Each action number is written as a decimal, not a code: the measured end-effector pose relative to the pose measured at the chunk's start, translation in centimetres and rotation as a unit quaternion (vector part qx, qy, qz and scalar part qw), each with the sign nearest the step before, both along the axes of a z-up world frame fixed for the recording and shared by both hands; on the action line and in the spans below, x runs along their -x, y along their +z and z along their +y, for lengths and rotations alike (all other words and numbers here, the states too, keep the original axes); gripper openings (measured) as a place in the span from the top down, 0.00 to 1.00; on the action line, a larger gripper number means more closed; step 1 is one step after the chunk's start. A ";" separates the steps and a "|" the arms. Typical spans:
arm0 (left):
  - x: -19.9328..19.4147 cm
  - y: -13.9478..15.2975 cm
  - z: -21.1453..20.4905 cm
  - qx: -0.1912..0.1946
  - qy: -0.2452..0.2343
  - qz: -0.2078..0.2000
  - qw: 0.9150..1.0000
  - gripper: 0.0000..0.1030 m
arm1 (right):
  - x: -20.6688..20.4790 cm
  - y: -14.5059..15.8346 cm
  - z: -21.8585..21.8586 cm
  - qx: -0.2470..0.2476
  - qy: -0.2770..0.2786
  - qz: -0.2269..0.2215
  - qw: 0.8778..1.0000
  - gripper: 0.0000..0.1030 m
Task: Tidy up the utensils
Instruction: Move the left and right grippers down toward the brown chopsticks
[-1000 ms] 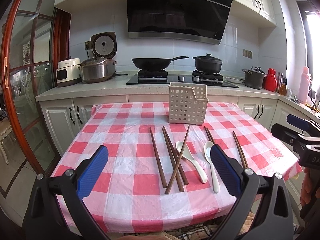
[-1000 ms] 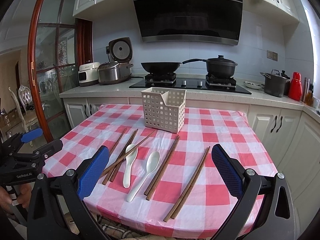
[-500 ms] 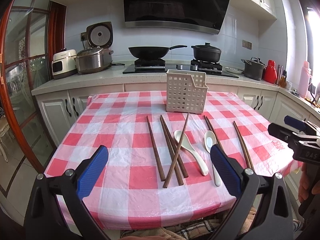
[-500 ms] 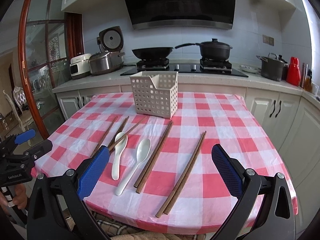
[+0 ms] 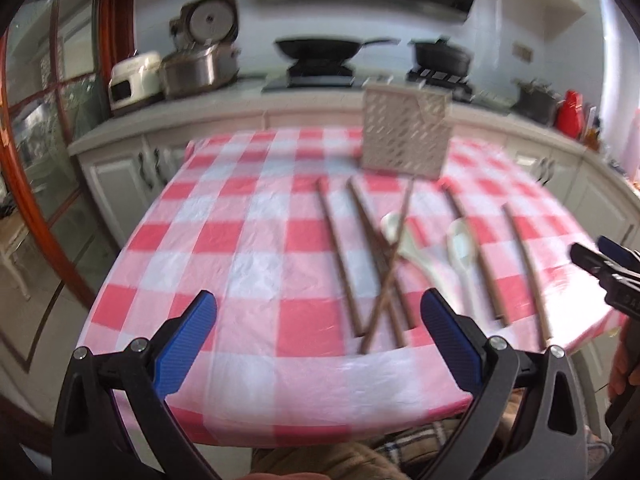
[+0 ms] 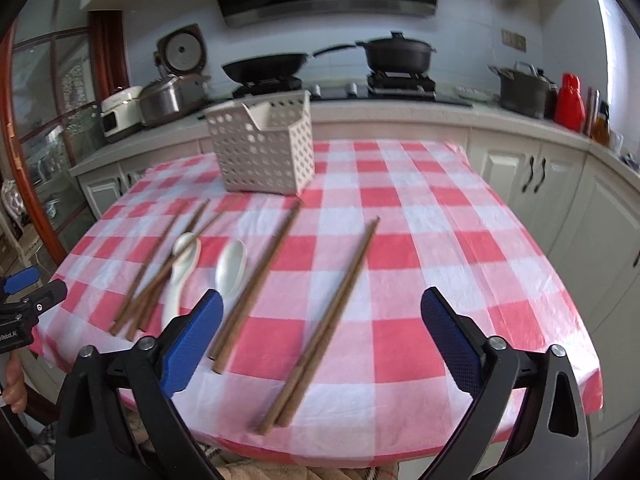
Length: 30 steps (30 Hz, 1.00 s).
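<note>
Both tools have dipped toward the worktop [image 6: 420, 200]. The right tool [image 6: 320, 320], spread and empty, has just been narrowing over a chopstick pair [image 6: 324, 320]; the left tool [image 5: 320, 332] is spread. Pickup looks imminent.

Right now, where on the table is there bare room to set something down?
Free: the cloth left of the leftmost chopstick, and the cloth right of the rightmost pair. Crowded: the middle strip before the basket, with chopsticks and two spoons.
</note>
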State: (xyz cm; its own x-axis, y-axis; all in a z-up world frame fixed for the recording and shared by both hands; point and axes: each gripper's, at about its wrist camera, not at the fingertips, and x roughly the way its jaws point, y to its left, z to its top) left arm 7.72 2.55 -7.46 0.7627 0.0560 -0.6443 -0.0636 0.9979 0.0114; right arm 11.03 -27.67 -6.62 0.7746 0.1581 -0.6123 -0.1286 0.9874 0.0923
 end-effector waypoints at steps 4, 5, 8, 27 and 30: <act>-1.5 -1.4 0.9 0.014 0.006 0.032 0.999 0.05 | -0.9 -1.2 0.0 -0.007 0.002 0.018 1.000 0.21; -1.7 -1.6 0.7 0.013 0.001 0.034 0.999 0.05 | -1.0 -1.4 0.1 -0.007 0.003 0.018 1.000 0.23; -2.0 -1.9 -0.2 -0.007 -0.014 0.031 0.999 0.05 | -1.5 -2.0 0.4 -0.004 0.010 0.024 1.000 0.28; -7.6 -3.1 -3.8 0.015 -0.083 0.035 0.996 0.05 | -7.7 -4.9 -2.3 -0.037 -0.033 0.077 0.996 0.68; -8.2 -3.1 -3.6 0.022 -0.088 0.028 0.995 0.06 | -8.9 -5.3 -2.6 -0.034 -0.041 0.090 0.994 0.71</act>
